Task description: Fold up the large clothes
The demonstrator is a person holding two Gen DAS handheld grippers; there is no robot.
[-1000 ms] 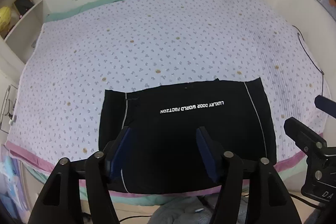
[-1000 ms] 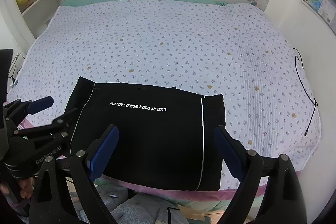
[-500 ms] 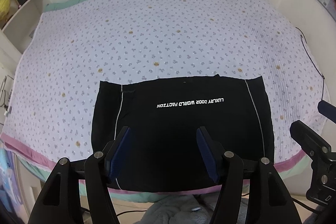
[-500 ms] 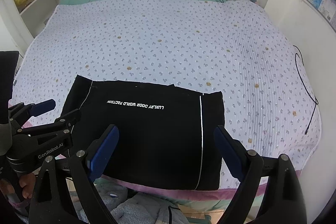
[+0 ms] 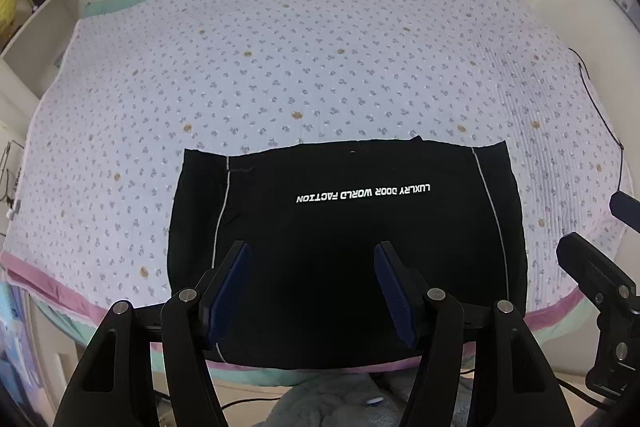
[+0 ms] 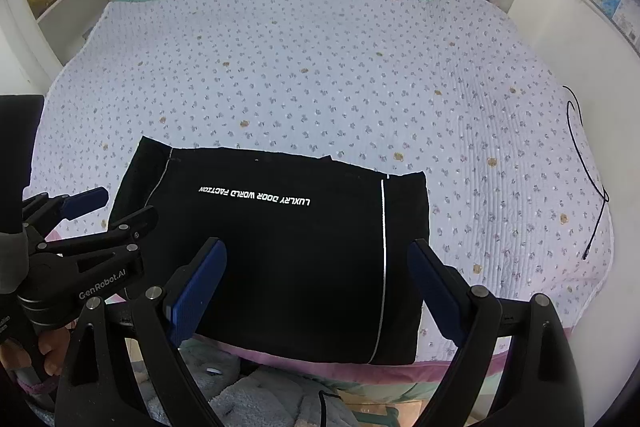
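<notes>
A black fabric garment (image 5: 344, 251), folded into a rough rectangle with thin white piping down each side and a line of white lettering that reads upside down from here, lies flat at the near edge of the bed, on a pale lilac quilted bedspread with a small flower print (image 5: 320, 67). Its near hem reaches the pink border of the spread, and the gripper fingers cover part of that hem in both views. The left gripper (image 5: 312, 267) hangs above the cloth with its blue-padded jaws parted and nothing between them; the right gripper (image 6: 316, 267) hangs likewise, spread wider, also holding nothing. What kind of garment it is I cannot say, since the folds hide its shape. Below the bed edge a grey fleecy heap (image 6: 256, 403) is cut off by the frame. A thin black cable (image 6: 588, 171) trails over the right side of the bedspread.
</notes>
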